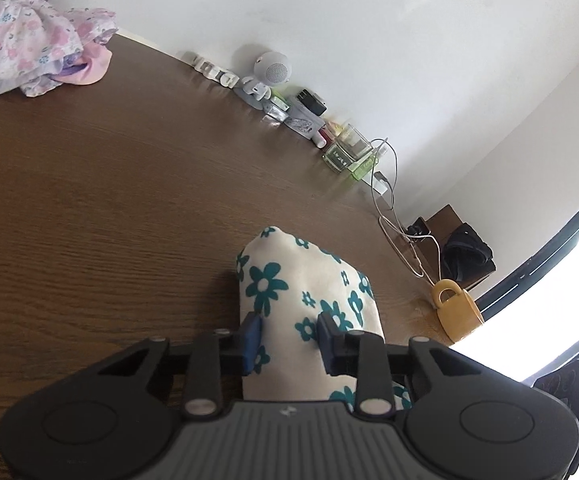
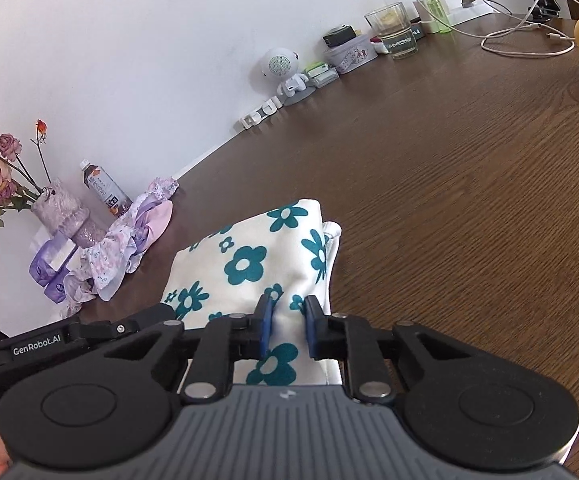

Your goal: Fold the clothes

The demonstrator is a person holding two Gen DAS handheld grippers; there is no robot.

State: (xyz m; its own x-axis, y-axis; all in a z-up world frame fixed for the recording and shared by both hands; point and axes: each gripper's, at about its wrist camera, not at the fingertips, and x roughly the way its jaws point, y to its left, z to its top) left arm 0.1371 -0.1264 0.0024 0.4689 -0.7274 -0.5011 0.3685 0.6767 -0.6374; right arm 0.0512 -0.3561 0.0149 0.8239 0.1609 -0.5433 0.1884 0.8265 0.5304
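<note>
Two grippers, one garment. Left wrist view: left gripper [image 1: 288, 338] stands with its blue pads parted, the cream cloth with teal flowers [image 1: 301, 292] bulging up between them; pads look close to the fabric but whether they pinch it I cannot tell. The cloth sits bunched on the brown table [image 1: 89, 200], near the front edge. Risk here: a shallow bite on one layer would slip and let the fold drop open; a yellow mug [image 1: 459, 314] stands near, and a sideways drag could knock it. Right wrist view: right gripper [image 2: 287, 328] likewise parted over the flowered cloth, which lies doubled with a hemmed edge at right; contact unclear. A pink floral heap [image 2: 129, 236] lies well apart by the vase [image 2: 63, 214]. Uneven pulls between the hands would skew the edges.
</note>
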